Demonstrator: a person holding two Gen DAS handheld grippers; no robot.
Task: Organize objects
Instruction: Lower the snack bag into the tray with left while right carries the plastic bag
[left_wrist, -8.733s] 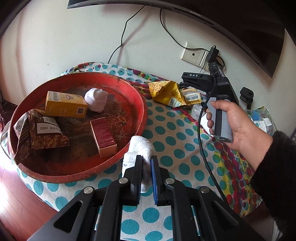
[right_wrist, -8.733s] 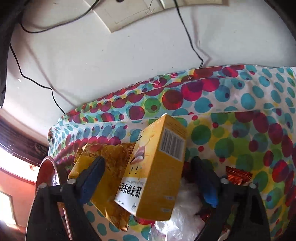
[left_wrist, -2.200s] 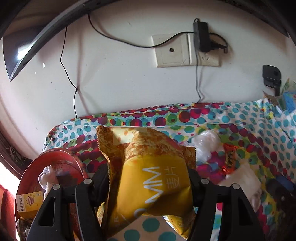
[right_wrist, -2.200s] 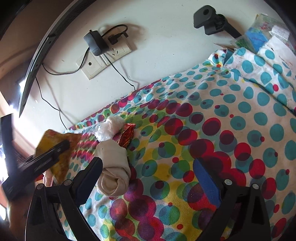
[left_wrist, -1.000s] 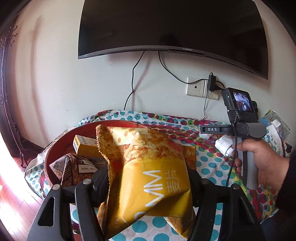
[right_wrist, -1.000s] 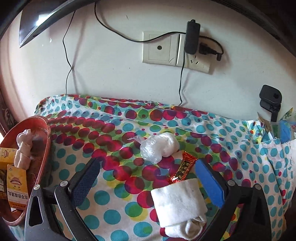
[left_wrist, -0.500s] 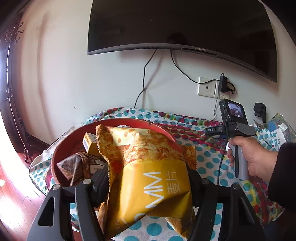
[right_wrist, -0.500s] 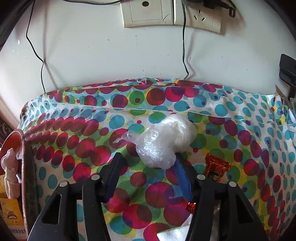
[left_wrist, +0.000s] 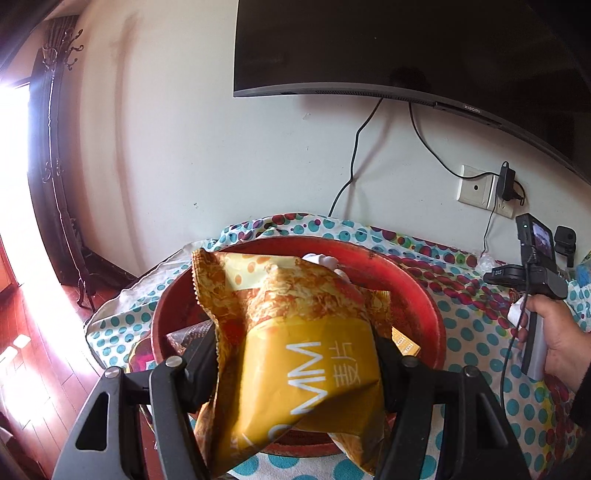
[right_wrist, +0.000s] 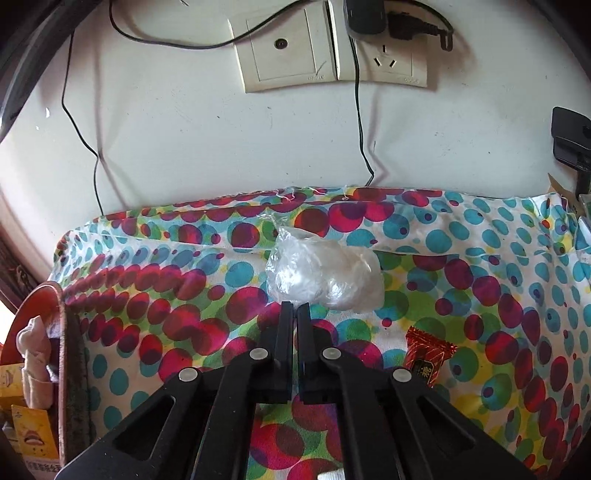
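Observation:
My left gripper (left_wrist: 295, 347) is shut on a yellow snack bag (left_wrist: 310, 369) and holds it upright above the red basin (left_wrist: 417, 295). The bag hides most of what lies in the basin. In the right wrist view my right gripper (right_wrist: 295, 308) is shut, its tips pinching the near edge of a clear plastic bag (right_wrist: 325, 273) that rests on the dotted cloth (right_wrist: 480, 258). A red candy wrapper (right_wrist: 424, 358) lies just right of that gripper. In the left wrist view a person's hand (left_wrist: 557, 339) holds the right gripper's handle at the far right.
The basin's rim (right_wrist: 62, 332) shows at the left, with a white sock (right_wrist: 33, 343) and a yellow box (right_wrist: 33, 432) inside. The wall with sockets (right_wrist: 332, 44) and cables stands close behind the table. A television (left_wrist: 406, 44) hangs above.
The right jaws went from wide open to shut at the plastic bag's near edge, after moving forward past the white cloth. The left gripper carried the snack bag left, over the basin.

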